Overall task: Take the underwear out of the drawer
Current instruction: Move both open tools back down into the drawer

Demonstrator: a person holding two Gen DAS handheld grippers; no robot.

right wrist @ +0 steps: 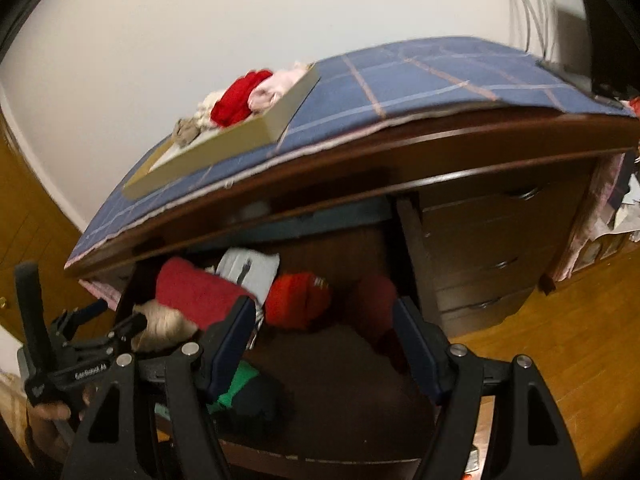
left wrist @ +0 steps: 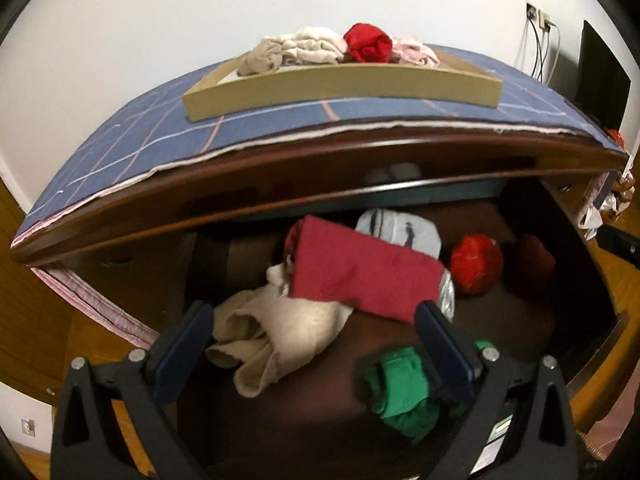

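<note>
The open dark wooden drawer (left wrist: 568, 320) holds several pieces of underwear: a beige piece (left wrist: 272, 340), a folded dark red piece (left wrist: 360, 272), a white printed piece (left wrist: 400, 230), a bright red bundle (left wrist: 476, 264), a maroon piece (left wrist: 534, 264) and a green piece (left wrist: 404, 392). My left gripper (left wrist: 314, 316) is open just above the beige and dark red pieces, holding nothing. My right gripper (right wrist: 324, 312) is open above the drawer (right wrist: 332, 380), near the bright red bundle (right wrist: 298, 300) and the maroon piece (right wrist: 376, 300). The left gripper shows at the left of the right wrist view (right wrist: 120, 316).
A cardboard tray (left wrist: 344, 88) on the blue checked cloth (left wrist: 132, 144) on the dresser top holds beige, red and pink underwear (left wrist: 368, 42). Closed drawers (right wrist: 492, 248) stand to the right. Wooden floor (right wrist: 560, 340) lies right of the dresser. Cables hang on the wall (left wrist: 538, 40).
</note>
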